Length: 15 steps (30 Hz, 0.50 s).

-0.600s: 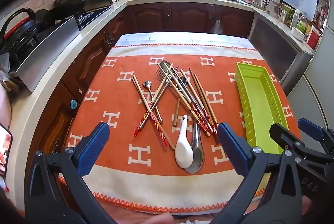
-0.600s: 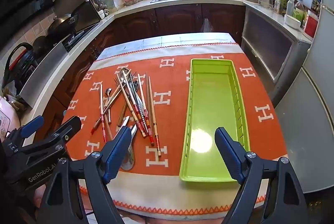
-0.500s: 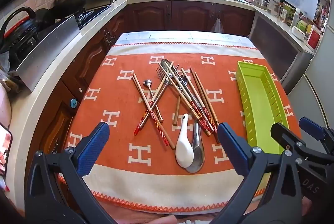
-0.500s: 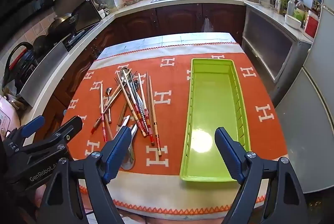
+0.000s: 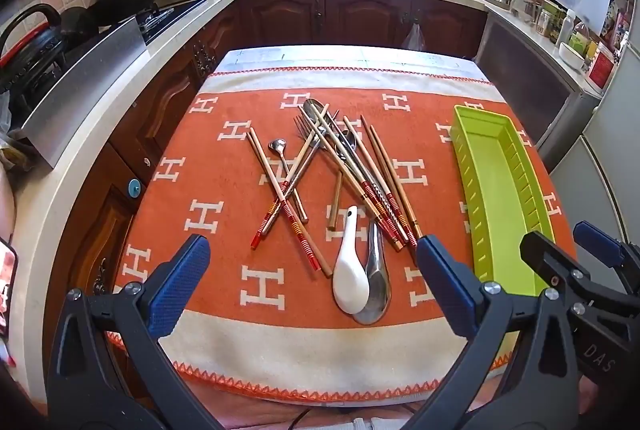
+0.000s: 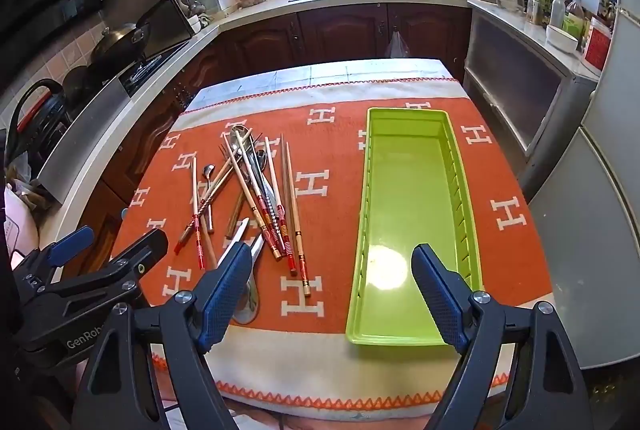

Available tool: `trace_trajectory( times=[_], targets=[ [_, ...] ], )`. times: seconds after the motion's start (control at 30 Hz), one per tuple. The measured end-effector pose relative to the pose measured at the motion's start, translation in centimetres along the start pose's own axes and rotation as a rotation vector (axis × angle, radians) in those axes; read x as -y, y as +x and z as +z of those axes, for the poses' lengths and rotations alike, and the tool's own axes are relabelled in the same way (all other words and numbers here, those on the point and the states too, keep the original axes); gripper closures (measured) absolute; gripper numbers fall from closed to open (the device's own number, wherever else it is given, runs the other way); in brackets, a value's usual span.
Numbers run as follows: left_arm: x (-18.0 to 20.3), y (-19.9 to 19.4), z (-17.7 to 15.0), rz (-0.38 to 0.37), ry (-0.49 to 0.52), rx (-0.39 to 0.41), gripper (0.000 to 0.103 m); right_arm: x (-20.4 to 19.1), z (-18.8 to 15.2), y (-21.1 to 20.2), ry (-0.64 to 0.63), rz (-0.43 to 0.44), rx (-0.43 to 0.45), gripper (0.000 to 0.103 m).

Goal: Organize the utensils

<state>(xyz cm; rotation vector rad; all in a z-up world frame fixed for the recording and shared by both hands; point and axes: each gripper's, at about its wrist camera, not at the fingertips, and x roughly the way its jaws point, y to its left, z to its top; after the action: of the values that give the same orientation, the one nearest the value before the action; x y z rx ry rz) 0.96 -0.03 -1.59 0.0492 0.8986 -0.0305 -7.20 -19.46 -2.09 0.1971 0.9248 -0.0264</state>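
Left wrist view: the left claw (image 5: 308, 266) hangs released above the near edge of an orange cloth patterned with white H letters (image 5: 224, 274), which covers the counter (image 5: 340, 55); nothing lies between its blue-padded fingers (image 5: 180, 282). At the middle of the orange cloth lies a loose heap of utensils. It comprises wooden chopsticks with red banded ends (image 5: 288, 213), several crossed over one another, a steel fork (image 5: 308, 133), a small steel spoon (image 5: 278, 147) and a large steel spoon (image 5: 316, 107) at the far end of the heap. A white ceramic soup spoon (image 5: 350, 278) lies at the near end of the heap, touching a steel ladle-shaped spoon (image 5: 376, 290) on its right. A long lime-green plastic tray (image 5: 468, 165) rests on the right part of the orange cloth, apart from the heap, with only bare floor showing inside.

Right wrist view: the right claw (image 6: 332, 286) is likewise released and holds nothing, poised above the near part of the orange cloth between the heap and the lime-green tray (image 6: 400, 340). The white soup spoon (image 6: 240, 230) is partly hidden behind its left finger (image 6: 224, 298). The left claw's body appears at the lower left.
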Motion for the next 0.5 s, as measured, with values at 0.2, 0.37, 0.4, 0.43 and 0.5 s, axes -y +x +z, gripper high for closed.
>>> trace_trajectory(
  times=[0.2, 0.37, 0.4, 0.43, 0.5],
  targets=[
    [-0.32, -0.05, 0.02, 0.002, -0.010, 0.006, 0.001, 0.08, 0.05, 0.26, 0.001, -0.001, -0.011, 0.019],
    [-0.33, -0.40, 0.04, 0.001, -0.009, 0.023, 0.006, 0.09, 0.04, 0.30, 0.001, -0.002, -0.012, 0.019],
    [-0.31, -0.53, 0.07, 0.001, -0.008, 0.026, 0.006, 0.03, 0.00, 0.28, 0.001, -0.003, -0.011, 0.019],
    [-0.28, -0.63, 0.09, 0.001, -0.008, 0.030, 0.007, 0.04, 0.00, 0.29, 0.001, -0.002, -0.010, 0.019],
    [-0.21, -0.83, 0.16, 0.001, -0.007, 0.034, 0.007, 0.03, 0.00, 0.29, 0.001, -0.003, -0.010, 0.019]
  ],
)
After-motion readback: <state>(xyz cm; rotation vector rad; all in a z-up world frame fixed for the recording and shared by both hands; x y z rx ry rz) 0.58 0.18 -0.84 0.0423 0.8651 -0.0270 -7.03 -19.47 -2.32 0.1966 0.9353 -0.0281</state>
